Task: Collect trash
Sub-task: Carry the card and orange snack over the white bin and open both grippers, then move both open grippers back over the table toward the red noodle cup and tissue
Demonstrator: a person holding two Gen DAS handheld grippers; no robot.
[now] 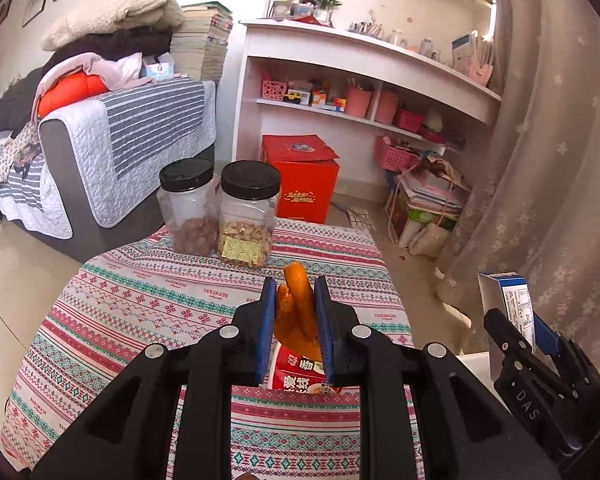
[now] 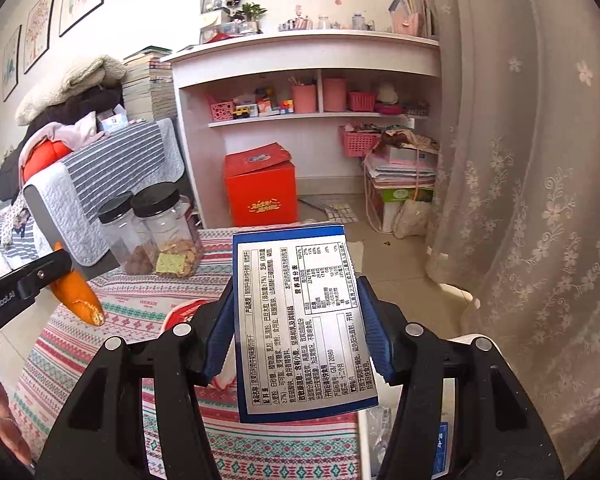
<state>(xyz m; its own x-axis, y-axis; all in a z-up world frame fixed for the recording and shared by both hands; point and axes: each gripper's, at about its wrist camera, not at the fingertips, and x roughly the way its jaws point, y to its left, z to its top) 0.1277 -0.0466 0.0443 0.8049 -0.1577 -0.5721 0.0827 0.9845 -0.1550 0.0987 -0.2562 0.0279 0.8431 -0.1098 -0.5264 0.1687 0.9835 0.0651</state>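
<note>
My left claw (image 1: 291, 312) pinches the orange peel (image 1: 296, 300) above the patterned counter (image 1: 140, 300); my right claw (image 2: 300, 336) clamps the blue box (image 2: 300, 320) upright. Both grips firm, I carry them level, clear of the two jars (image 1: 220, 208), toward a bin I can't see.

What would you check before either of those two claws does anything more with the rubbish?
1. Left gripper clamped on the curled orange peel: ok.
2. Right gripper clamped on the blue-and-white printed cardboard box: ok.
3. Peel lifted off the patterned tablecloth: ok.
4. Two black-lidded clear plastic jars upright, apart from both grippers: ok.
5. Red snack packet under the left gripper still uncollected: not ok.
6. Bin within reach: cannot tell.
</note>
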